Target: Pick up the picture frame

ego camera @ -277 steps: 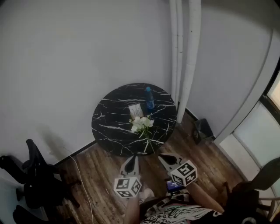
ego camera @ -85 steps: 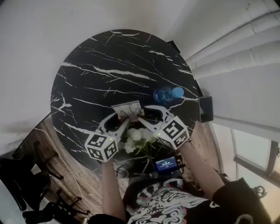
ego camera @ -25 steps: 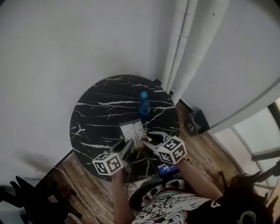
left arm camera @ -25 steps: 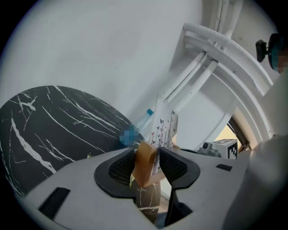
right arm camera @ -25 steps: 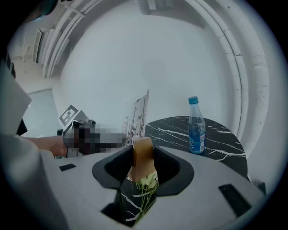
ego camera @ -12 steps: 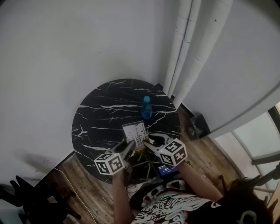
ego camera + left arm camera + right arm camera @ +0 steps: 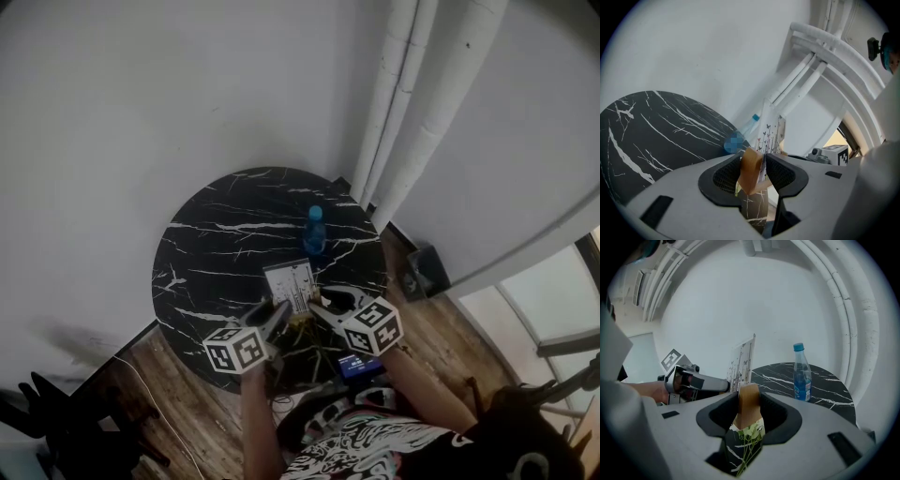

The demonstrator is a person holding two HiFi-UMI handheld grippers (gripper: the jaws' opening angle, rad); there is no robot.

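Both grippers have closed in since the first picture, when they hung well short of the bench [image 7: 216,246] and the picture frame [image 7: 290,285] stood on it behind the white flowers [image 7: 749,433]. At this moment the frame is up off the marble top, upright, held between the two grippers over the near edge of the bench.

The left gripper [image 7: 278,310] has its jaws clamped on the frame's brown left edge (fairly wide apart, since the edge is thick), and the left gripper view shows the printed face rising above the pads. The right gripper [image 7: 320,301] grips the opposite brown edge in the same way; in its view the flowers lie below the jaws on the black marble.

A blue bottle [image 7: 314,230] stands upright on the bench just beyond the frame, apart from it. White pipes [image 7: 405,112] run up the corner behind.
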